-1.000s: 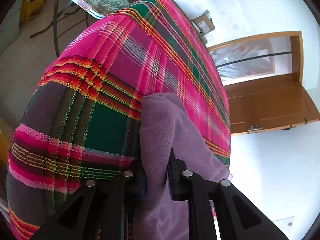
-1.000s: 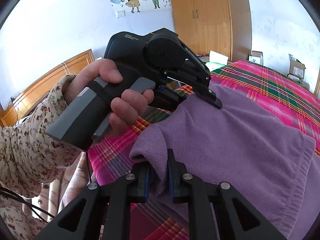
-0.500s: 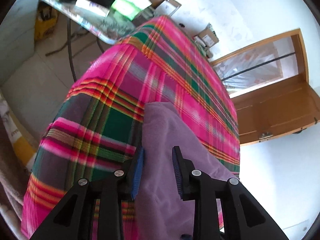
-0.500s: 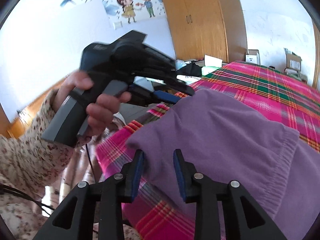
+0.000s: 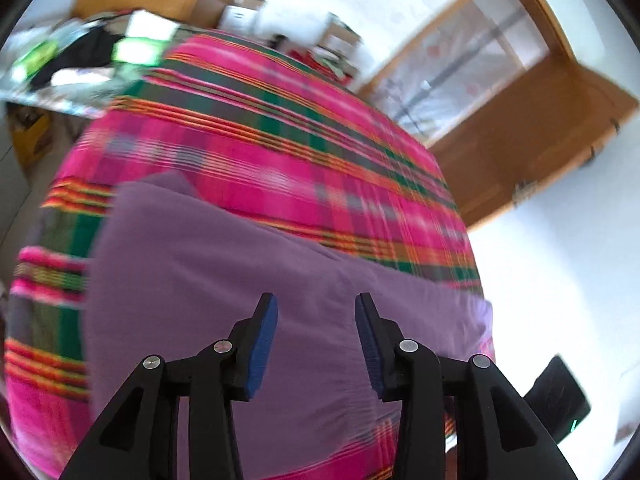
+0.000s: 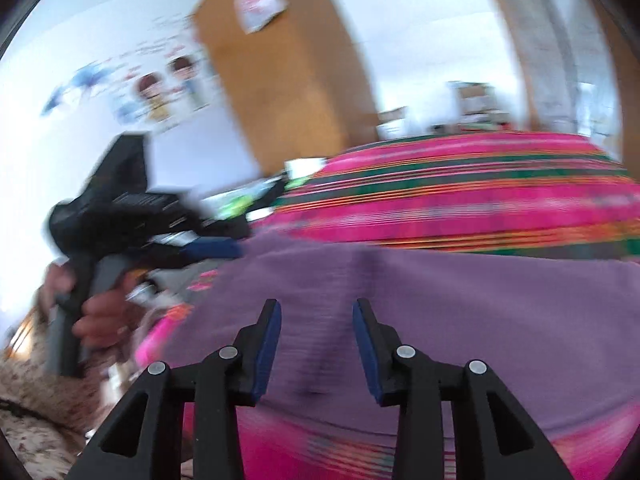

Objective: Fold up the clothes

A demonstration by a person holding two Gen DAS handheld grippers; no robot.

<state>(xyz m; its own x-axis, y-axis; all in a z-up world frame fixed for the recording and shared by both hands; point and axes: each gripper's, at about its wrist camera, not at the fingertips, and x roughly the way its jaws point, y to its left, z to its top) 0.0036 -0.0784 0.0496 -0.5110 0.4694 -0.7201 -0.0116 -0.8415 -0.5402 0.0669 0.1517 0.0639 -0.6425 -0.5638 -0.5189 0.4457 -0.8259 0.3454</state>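
- Bedspread [image 5: 304,160]: pink, green and orange plaid, the surface that carries everything. It spreads ahead of and under both of your grippers and runs well past the garment on the far side.
- Purple garment [image 5: 224,280]: soft fleece-like cloth, lying flat on the bedspread. You should expect it to be light, limp and not at all fragile; it will sag and drape from any single pinch, and the napped surface should hold against the pads rather than slip. Take it at a corner or along a hemmed edge, one gripper to each end, so that the fold line stays straight.
- Left gripper [image 5: 316,336]: jaws apart, just been opening, nothing pinched. The blue pads frame open cloth; the garment lies directly ahead of and below the tips, its left edge off to your left, its far edge near.
- Right gripper [image 6: 316,340]: jaws likewise apart, just been opening, no cloth between the pads. The garment [image 6: 440,300] lies ahead and below, stretching away to the right; its near edge sits just under the fingers.
- Left gripper as seen from the right wrist [image 6: 208,248]: up and to the left, beside the garment's left end, held in your hand [image 6: 100,316]. The view is blurred, so contact cannot be told.
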